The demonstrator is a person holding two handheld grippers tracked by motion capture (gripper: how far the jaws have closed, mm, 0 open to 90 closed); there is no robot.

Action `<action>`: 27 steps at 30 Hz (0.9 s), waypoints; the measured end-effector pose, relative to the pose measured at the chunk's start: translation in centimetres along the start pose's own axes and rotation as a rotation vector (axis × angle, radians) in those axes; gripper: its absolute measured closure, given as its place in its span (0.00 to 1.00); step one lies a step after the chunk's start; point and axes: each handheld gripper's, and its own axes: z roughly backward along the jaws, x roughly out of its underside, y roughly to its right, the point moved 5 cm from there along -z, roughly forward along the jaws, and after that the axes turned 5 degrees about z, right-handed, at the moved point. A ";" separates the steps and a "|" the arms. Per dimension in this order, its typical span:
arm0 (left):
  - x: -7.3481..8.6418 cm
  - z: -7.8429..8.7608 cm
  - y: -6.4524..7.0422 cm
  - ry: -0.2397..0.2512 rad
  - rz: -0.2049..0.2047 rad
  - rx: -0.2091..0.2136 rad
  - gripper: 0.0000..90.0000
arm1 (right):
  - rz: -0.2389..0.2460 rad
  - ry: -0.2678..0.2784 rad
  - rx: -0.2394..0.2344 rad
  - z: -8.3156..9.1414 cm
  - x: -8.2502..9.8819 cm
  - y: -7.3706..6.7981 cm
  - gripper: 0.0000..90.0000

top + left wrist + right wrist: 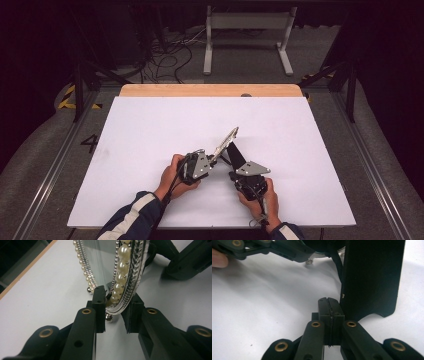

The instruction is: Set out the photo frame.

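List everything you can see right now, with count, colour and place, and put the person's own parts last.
Picture frame: one, silver rim set with cream pearls around clear glass, standing tilted near the table's middle, its lower edge between the left claw's jaws.
Frame's back stand: one, black, propped on the sheet just beside the right claw.
Table: one, covered with a white sheet; a strip of bare wood shows at its far edge.
Grey stand: one, on the floor beyond the table.
Cables: several, dark, on the floor at far left.
Left claw: one, black, pads against the frame's rim.
Right claw: one, black, jaws shut, nothing between them.
Hands: two, each holding a claw; dark sleeves with white stripes.
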 end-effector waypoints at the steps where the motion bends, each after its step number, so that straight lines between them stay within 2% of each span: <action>1: 0.0 0.0 0.0 0.000 0.000 0.000 0.82 | 0.000 0.000 0.000 0.0 0.0 0.0 1.00; 13: -0.2 0.0 0.4 0.009 0.019 0.027 0.80 | 0.018 -0.001 -0.008 0.2 0.2 1.2 1.00; 16: -0.3 0.0 0.4 0.014 0.005 0.032 0.80 | 0.025 0.000 -0.014 0.2 0.3 1.5 1.00; 27: -0.7 0.0 0.9 0.021 -0.006 0.029 0.79 | 0.036 -0.005 -0.008 0.1 0.3 2.5 1.00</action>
